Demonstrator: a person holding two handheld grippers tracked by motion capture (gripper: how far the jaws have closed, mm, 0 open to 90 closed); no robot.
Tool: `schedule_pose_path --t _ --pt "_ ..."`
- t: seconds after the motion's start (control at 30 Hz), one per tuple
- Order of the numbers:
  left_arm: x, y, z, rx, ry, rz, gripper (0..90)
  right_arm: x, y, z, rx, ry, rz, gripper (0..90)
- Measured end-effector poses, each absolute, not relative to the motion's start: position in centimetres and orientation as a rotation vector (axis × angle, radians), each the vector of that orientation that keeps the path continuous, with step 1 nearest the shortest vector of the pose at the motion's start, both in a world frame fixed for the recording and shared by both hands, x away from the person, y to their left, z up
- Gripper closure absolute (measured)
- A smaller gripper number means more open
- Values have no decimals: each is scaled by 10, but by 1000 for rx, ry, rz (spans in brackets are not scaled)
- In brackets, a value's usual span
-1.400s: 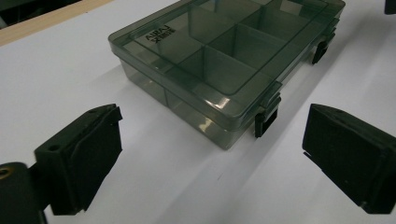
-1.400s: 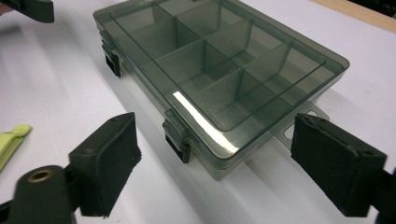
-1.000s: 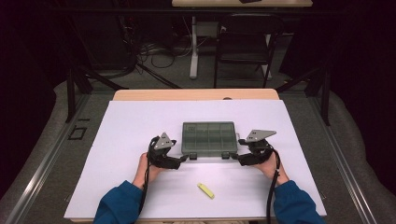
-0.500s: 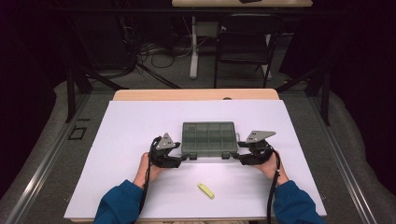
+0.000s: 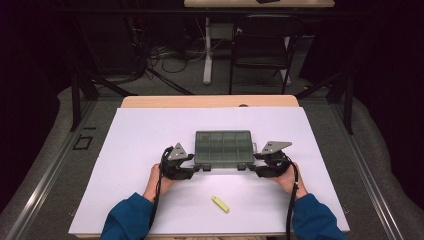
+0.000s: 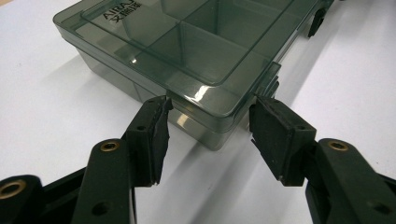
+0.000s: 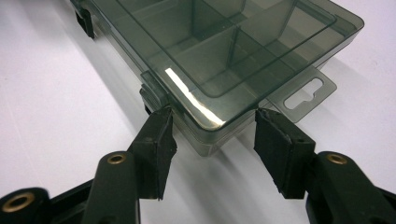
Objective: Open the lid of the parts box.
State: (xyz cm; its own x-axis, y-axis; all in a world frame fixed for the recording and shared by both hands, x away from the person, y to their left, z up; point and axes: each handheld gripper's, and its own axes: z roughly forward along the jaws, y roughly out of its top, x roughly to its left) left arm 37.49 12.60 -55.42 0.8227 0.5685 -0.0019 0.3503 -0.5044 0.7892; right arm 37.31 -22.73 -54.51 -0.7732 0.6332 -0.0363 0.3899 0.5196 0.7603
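Observation:
A smoky transparent compartment box point(image 5: 223, 147) with its lid closed lies on the white table cover, with dividers visible inside point(image 6: 187, 42) point(image 7: 219, 46). My left gripper point(image 5: 196, 168) sits at the box's near left corner, open, its jaws straddling that corner point(image 6: 208, 121). My right gripper point(image 5: 248, 168) is at the near right corner, open too, with the corner between its jaws point(image 7: 212, 128). A hang tab point(image 7: 306, 91) sticks out of the box's side.
A small yellow piece point(image 5: 220, 204) lies on the white cover point(image 5: 140, 140) near the front edge, between the person's forearms. Black latches point(image 6: 316, 21) point(image 7: 84, 21) show on the box's near side. A chair and cables stand beyond the table.
Both grippers have stayed at the box's near corners; the right one has shifted slightly. The box has not moved.

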Motion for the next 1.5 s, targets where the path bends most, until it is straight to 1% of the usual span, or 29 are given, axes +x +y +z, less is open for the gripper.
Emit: schedule_pose_path --t 0.27,0.63,0.8,1.03,1.17,1.3,1.5 --pt "376 127 -555 2154 677 324 486 373 -227 -546 865 2453 1112 473" --pt "375 126 -555 2157 679 326 483 373 -227 -547 862 2453 1112 470" --pt "375 125 -555 2160 680 327 461 373 -227 -546 860 2447 1115 461" --pt "376 126 -556 2154 681 323 483 373 -227 -546 859 2445 1114 469" --pt "376 126 -555 2154 680 323 483 372 -227 -545 864 2443 1116 470" --pt "376 126 -556 2155 680 324 464 373 -227 -546 858 2430 1132 466" --pt "376 126 -556 2155 680 321 481 372 -228 -545 864 2438 1125 468"
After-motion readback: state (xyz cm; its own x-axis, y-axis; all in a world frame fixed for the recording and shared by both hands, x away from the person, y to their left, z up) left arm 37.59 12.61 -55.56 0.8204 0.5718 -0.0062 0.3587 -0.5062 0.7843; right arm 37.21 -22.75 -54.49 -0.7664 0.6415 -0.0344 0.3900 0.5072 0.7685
